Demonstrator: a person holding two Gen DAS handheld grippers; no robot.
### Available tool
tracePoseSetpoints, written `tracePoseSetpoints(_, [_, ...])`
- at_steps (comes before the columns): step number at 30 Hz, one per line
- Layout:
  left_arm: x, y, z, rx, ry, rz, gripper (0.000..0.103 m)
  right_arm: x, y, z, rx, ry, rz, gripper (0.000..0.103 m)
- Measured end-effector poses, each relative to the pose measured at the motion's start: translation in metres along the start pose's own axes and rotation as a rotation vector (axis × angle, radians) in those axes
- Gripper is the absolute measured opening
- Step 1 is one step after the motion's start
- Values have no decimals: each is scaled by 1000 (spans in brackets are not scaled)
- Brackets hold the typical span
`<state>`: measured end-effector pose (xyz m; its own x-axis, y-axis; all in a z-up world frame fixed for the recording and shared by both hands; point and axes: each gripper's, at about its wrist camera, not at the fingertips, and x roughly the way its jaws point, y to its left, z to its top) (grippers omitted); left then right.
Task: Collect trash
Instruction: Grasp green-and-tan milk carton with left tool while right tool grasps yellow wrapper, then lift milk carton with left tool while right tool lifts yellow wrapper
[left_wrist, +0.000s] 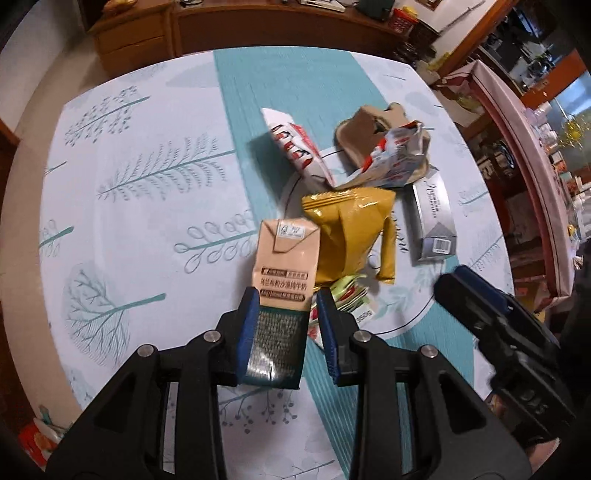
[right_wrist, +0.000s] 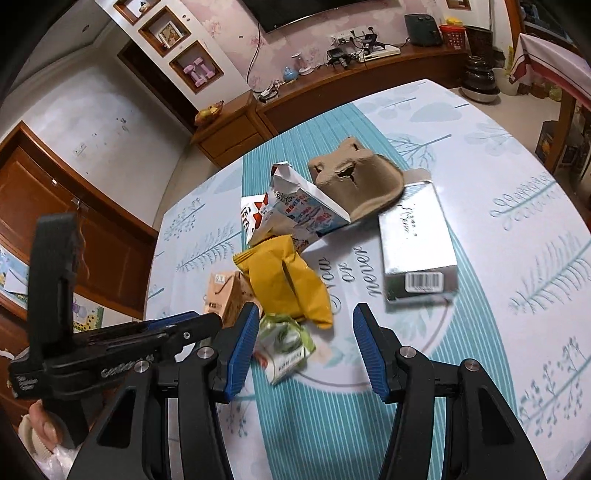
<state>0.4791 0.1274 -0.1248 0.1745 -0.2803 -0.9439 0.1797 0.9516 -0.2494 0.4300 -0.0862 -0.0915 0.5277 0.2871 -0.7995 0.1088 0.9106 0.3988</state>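
The left gripper (left_wrist: 286, 301) points down at a heap of rubbish in the middle of the surface (left_wrist: 147, 206), which is covered with a pale cloth printed with teal trees; a beige milk carton with dark lettering (left_wrist: 282, 258) stands between its blue pads, its lower end filling most of the gap, but whether the pads press on it I cannot tell. Just right of the carton lies a crumpled mustard-yellow foil wrapper (left_wrist: 351, 229), and beneath both a small green and white sachet (left_wrist: 351, 295); beyond them sit a red and white torn packet (left_wrist: 295, 147), a blue and white crushed paper bag (left_wrist: 391, 162) and a brown moulded-pulp egg tray (left_wrist: 365, 129); a silver rectangular box with a barcode (left_wrist: 434, 221) lies at the right of the heap.

The right gripper (right_wrist: 304, 339) hangs over the near edge of the heap with its jaws standing wide and nothing gripped; the green and white sachet (right_wrist: 286, 345) lies just beside its left pad, with the yellow wrapper (right_wrist: 284, 280) beyond it and the silver box (right_wrist: 417, 243) to the right.
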Motion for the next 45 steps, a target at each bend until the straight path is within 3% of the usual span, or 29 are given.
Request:
tracePoseSetpoints(3, [1,-1,6,-6,20,-40,28,10,3,3,-10,7,3,54])
tracePoseSetpoints(14, [6,5,11,6,15,18,30,46,15,22,-73,28,16,61])
tracePoseSetpoints(22, [9,16,9,34,27,32,31,80,16,28,-93,98,46,61])
tracePoseSetpoints(23, [10,19,9,31,31,32,31,85,17,28,-96,114,61,60])
tracePoseSetpoints(25, [12,28,9,15,41,29,31,92,19,26,-103,141,67,35])
tracePoseSetpoints(26, [13,32,10,8,44,31,31,95,21,25,-107,151,67,32])
tracePoseSetpoints(36, [17,66,15,-58,76,-16,37,93,26,12,-69,149,66,28])
tracePoseSetpoints(42, [11,56,18,4,71,-14,39,86,30,8,-53,135,72,27])
tracePoseSetpoints(45, [16,50,18,32,79,-8,47,87,33,6,-48,131,65,27])
